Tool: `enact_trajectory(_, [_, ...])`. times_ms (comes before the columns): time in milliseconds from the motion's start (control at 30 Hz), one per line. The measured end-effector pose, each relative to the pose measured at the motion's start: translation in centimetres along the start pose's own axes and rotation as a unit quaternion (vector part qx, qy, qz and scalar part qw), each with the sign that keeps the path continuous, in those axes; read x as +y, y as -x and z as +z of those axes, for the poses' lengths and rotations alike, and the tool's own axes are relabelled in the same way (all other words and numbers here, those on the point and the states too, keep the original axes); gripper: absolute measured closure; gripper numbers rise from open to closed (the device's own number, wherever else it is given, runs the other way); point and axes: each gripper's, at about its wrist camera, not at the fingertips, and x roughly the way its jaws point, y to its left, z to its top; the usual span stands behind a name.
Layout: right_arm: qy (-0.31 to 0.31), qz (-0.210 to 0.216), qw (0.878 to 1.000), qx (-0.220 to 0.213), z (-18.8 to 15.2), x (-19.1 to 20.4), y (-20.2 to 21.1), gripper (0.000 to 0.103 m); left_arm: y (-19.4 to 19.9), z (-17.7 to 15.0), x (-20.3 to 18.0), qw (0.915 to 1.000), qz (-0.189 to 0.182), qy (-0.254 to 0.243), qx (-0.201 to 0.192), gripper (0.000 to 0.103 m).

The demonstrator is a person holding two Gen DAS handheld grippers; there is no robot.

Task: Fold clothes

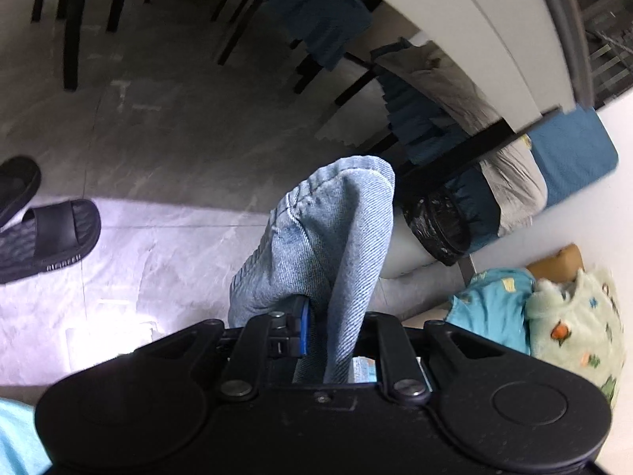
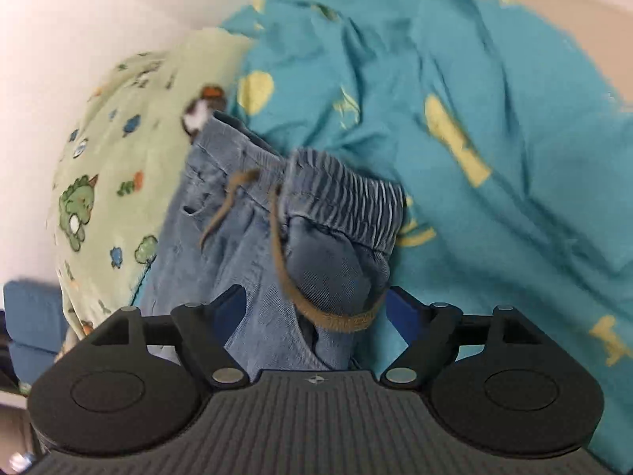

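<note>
Grey tiled floor [image 1: 166,134] with black slippers [image 1: 43,237], left hand-held gripper [image 1: 312,332] clamped on denim jeans [image 1: 328,237], right hand-held gripper [image 2: 312,308] spread apart around their waistband [image 2: 344,190], teal sheet [image 2: 494,118] and green dinosaur blanket [image 2: 118,150] crowding close.

1. Ahead of the left tool [image 1: 316,316], a bunched fold of light denim trousers [image 1: 328,237] rises between its fingers and blocks the way straight forward.
2. Left of that fold, the grey tiled floor [image 1: 166,150] lies bare up to the black slippers [image 1: 43,237] and the dark chair legs [image 1: 71,39].
3. To its right, a bin lined with a black bag [image 1: 439,221] and a table's edge [image 1: 474,31] crowd the passage.
4. Between the spread fingers of the right tool [image 2: 312,308], the trousers' waistband [image 2: 344,198] and brown drawstring [image 2: 285,269] fill the gap.
5. Beyond, a teal blanket [image 2: 494,99] and a green dinosaur-print fleece [image 2: 118,138] cover the bed; only the pale wall [image 2: 71,19] stays clear.
</note>
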Motion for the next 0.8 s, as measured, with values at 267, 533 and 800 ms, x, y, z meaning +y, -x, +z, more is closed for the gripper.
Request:
enact_trajectory(267, [0.032,0.019,0.998,-0.042,0.4,1.4,-0.3,0.093,-0.3,1.0,1.9,0.9989,0.016,0.043,-0.003,0.09])
enact_trajectory(533, [0.056,0.141,0.969,-0.196,1.3,3.2,7.6,0.096,-0.5,1.1,3.9,0.994,0.017,0.098,0.044,0.09])
enact_trajectory(800, [-0.007,0.029,0.989,-0.143,4.1,-2.2,3.9,0.095,0.3,-0.6,3.9,0.9911,0.066,0.077,0.086,0.09])
